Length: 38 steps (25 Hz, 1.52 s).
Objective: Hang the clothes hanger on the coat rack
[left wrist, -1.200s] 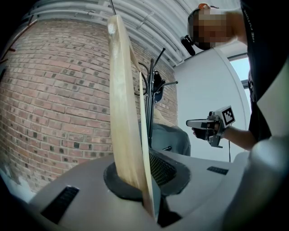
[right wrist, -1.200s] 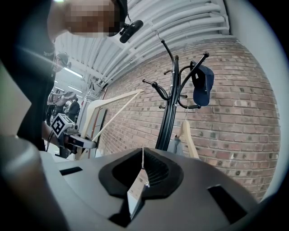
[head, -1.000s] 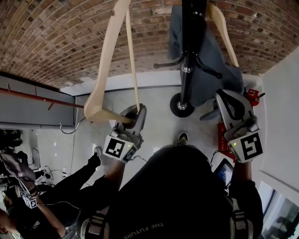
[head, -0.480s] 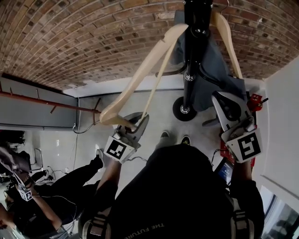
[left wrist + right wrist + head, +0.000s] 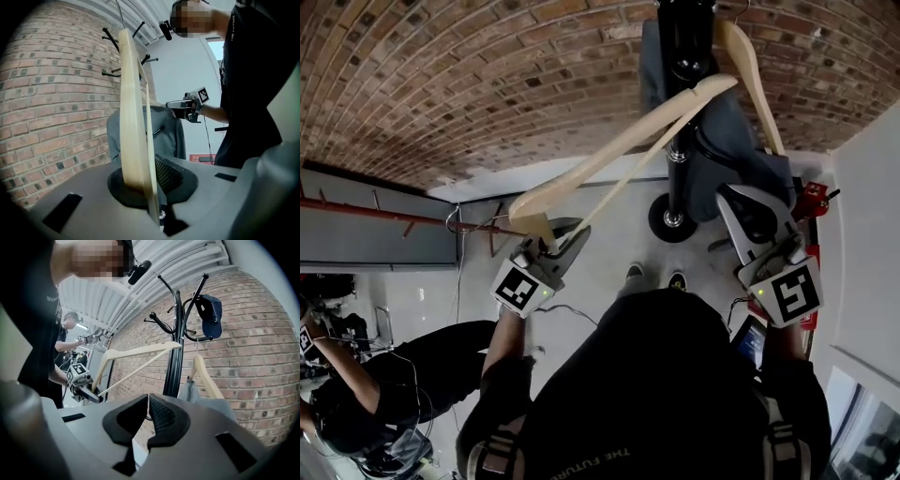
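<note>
A pale wooden clothes hanger slants from my left gripper up to the right, and its far end crosses the black coat rack pole. The left gripper is shut on one end of the hanger, which stands up between the pads toward the rack's hooks. My right gripper hovers right of the pole, shut with nothing in it. From there the hanger and the left gripper show left of the rack pole.
A second wooden hanger carrying a grey garment hangs on the rack, with a blue cap on a hook above. The rack's round base stands on the floor. A person sits at lower left. A brick wall lies behind.
The hanger has swung from nearly upright to a slant toward the right, so its far end now reaches past the rack pole. The left gripper has rolled and shifted left. The right gripper has barely moved.
</note>
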Each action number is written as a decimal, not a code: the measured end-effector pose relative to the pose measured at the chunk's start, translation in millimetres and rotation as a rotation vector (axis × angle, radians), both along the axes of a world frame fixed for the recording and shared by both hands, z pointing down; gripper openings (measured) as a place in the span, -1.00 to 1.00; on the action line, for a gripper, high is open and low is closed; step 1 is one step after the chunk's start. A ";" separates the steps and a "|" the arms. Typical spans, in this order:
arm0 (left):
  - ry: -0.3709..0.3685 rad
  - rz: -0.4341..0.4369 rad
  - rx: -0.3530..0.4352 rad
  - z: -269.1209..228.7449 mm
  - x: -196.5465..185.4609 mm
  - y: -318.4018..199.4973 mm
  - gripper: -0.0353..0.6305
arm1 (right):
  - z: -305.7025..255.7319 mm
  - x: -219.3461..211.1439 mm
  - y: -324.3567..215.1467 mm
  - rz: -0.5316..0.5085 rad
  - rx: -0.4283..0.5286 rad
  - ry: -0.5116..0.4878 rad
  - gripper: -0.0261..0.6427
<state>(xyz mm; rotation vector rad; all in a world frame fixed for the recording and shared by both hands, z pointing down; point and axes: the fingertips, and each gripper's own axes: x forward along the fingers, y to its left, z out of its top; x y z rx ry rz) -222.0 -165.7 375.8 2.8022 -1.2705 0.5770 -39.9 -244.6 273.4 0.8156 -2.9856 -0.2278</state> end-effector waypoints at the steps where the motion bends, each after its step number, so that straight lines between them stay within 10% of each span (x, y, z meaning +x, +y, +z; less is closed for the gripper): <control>1: -0.016 0.027 -0.002 -1.0 2.0 -0.5 -0.76 | 0.8 1.7 0.9 0.003 -0.001 0.003 -0.86; 15: -0.001 0.335 -0.122 -27.3 37.2 0.9 -0.76 | -2.5 28.1 15.6 0.042 0.002 -0.011 -0.86; 38: -0.186 0.674 -0.155 -53.6 72.4 -43.0 -0.76 | -5.8 74.3 33.4 0.168 0.003 -0.006 -0.86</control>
